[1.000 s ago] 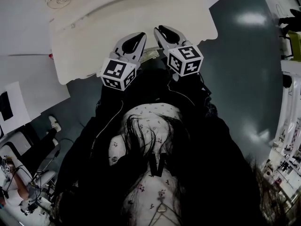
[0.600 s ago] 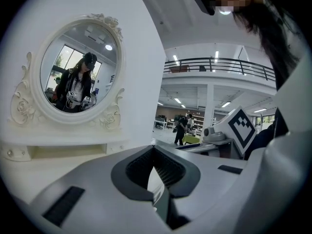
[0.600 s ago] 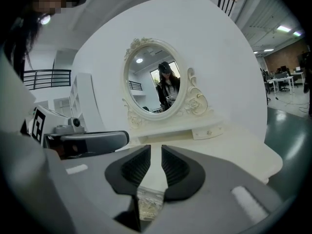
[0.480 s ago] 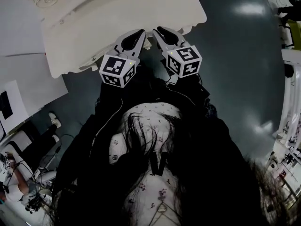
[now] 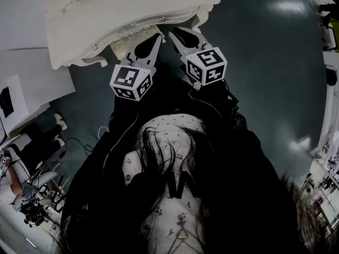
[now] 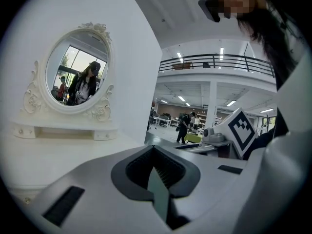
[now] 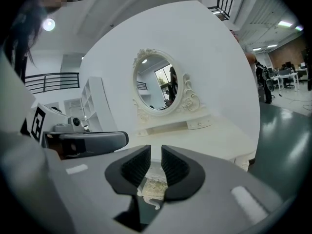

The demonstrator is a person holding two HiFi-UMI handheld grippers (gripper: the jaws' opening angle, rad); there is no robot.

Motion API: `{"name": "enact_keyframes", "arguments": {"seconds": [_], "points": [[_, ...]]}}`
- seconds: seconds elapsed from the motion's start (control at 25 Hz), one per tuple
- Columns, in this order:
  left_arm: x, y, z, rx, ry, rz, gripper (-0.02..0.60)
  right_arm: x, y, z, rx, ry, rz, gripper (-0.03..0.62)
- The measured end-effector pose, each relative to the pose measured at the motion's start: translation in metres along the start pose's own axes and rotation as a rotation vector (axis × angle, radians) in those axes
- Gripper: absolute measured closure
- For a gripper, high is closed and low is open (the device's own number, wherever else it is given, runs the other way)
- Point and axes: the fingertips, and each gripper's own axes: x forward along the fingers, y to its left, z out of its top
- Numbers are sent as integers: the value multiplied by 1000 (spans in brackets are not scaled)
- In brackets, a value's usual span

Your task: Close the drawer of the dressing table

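Observation:
The white dressing table (image 5: 106, 4) fills the top of the head view. Its curved drawer front (image 5: 132, 26) with two small knobs shows just under the top's edge, above carved trim (image 5: 124, 42); I cannot tell whether it sits fully in. My left gripper (image 5: 154, 40) points at the trim, jaws shut and empty. My right gripper (image 5: 176, 36) is beside it at the front edge, jaws a narrow gap apart with nothing between. In the right gripper view the trim (image 7: 153, 186) lies below the right gripper (image 7: 156, 161), with the oval mirror (image 7: 157, 87) beyond.
The mirror (image 6: 78, 72) stands on the table top (image 6: 58, 152) against a white wall. A dark glossy floor (image 5: 265, 62) spreads to the right. White boards (image 5: 32, 89) and a seated person with cables (image 5: 26, 168) are at the left. People stand in the far hall (image 6: 185, 126).
The table has slid up and away in the head view, so its front with the knobs now shows. Both grippers have stayed together at the front edge, now lower against it.

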Motion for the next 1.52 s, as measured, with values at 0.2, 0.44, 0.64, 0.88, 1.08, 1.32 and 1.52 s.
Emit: {"name": "enact_keyframes", "arguments": {"seconds": [0.2,0.44,0.64,0.88,1.08,1.32,1.52], "points": [[-20,-13,-5,0,-2,55,581,-17,19,-9,-7,4,49,517],[-54,6,-8,14,-16,115,581,-6,50,-16,-28,4,83,530],[-85,20,-11,48,-16,126,581,6,82,-20,-37,0,95,530],[-142,52,-20,45,-20,134,581,30,142,-33,-71,21,89,560],[-177,61,-30,36,-23,124,581,28,181,-50,-105,32,72,585],[-203,75,-35,42,-36,103,581,36,213,-61,-123,24,59,585],[-212,72,-35,53,-45,76,581,35,224,-61,-131,9,45,585]]}}
